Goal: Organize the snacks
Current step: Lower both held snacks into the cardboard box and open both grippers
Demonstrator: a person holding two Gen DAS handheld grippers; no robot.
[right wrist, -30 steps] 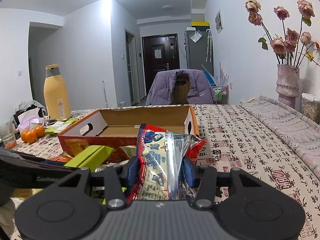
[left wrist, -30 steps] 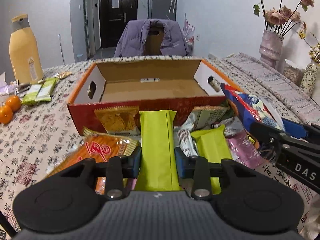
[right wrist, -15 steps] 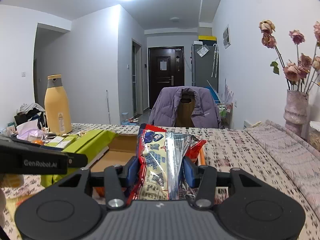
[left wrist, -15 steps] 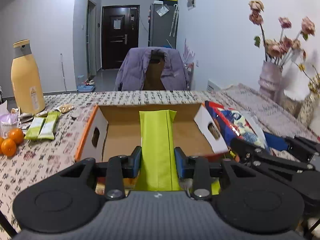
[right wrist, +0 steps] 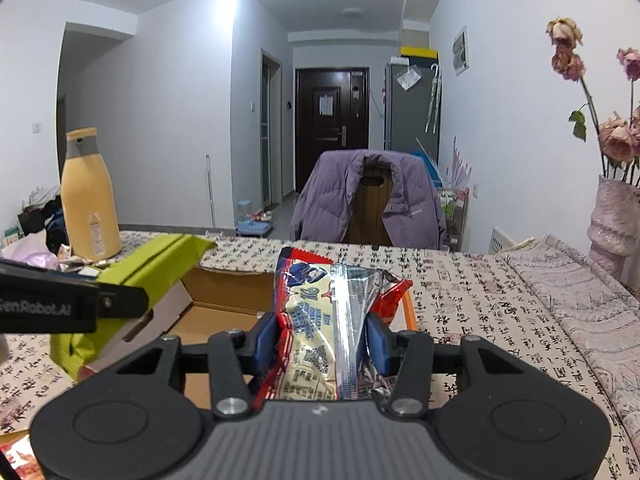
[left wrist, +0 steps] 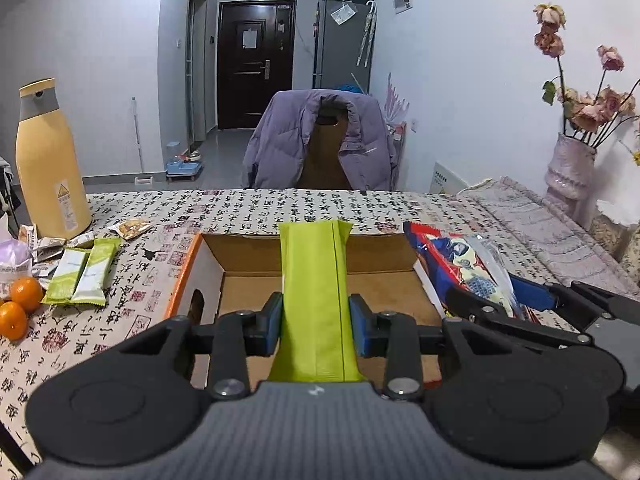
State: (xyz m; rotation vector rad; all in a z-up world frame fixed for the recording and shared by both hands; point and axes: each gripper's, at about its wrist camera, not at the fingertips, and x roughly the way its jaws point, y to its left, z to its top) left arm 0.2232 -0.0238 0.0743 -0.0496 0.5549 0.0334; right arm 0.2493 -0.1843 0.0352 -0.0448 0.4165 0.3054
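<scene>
A green packet point(left wrist: 314, 292) is clamped between the pads of the left gripper point(left wrist: 315, 326) and is held over the open cardboard box point(left wrist: 188, 268), whose floor looks bare where it shows. A red and blue packet point(right wrist: 324, 332) is pinched in the right gripper point(right wrist: 322, 340), just past the box's orange edge at 3 o'clock of the green one. The step in hand is judged to be the carrying of two snacks to the box; neither is set down yet.

For the next move, each packet should be lowered until it lies on the box floor, and only then should the pads be let go. The two grippers are close together, so a staggered drop is called for to keep them from knocking.

More snacks are left at 9 o'clock of the box: two pale green bars point(left wrist: 82, 276) beside a yellow bottle point(left wrist: 50, 160) and two oranges point(left wrist: 18, 304).

The near wall of the box and much of its floor are covered by the gripper bodies. The print on the packets cannot be read. Whether other snacks lie below the cameras cannot be told.
</scene>
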